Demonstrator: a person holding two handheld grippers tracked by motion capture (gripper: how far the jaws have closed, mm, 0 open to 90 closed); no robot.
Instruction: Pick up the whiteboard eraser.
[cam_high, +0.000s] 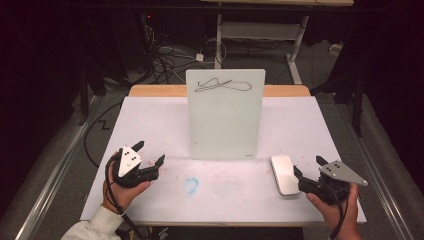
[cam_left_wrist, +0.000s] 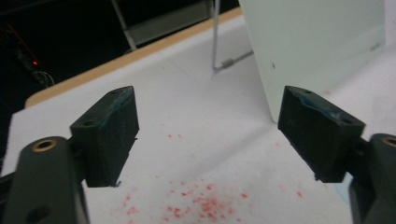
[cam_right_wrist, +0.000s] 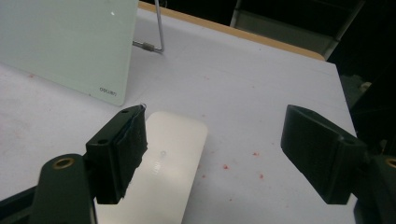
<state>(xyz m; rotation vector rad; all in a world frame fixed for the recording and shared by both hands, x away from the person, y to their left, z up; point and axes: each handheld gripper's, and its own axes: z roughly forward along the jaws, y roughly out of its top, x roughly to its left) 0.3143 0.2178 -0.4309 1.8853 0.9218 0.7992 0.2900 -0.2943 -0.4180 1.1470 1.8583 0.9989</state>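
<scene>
Right gripper (cam_high: 310, 169): we hold it wide open, empty, flat white rounded eraser (cam_high: 284, 174) at nine o'clock.
Left gripper (cam_high: 148, 153): open, empty.

Board (cam_high: 225, 120): showing smooth, glossy, glass-like face.
Eraser (cam_high: 283, 174): looking smooth white plastic, satin.
Table cover (cam_high: 150, 125): appearing matt white, paper-like.
Table edge (cam_high: 155, 90): showing wood.
Stand wire (cam_right_wrist: 159, 28): gleaming metal.

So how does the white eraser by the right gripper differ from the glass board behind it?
The eraser lies flat on the table; the board stands upright on a wire stand. The eraser is small, rounded and opaque white; the board is far larger, square-cornered and pale green. The board carries a black scribble; the eraser's top looks plain. Both are smooth and light-coloured.
</scene>
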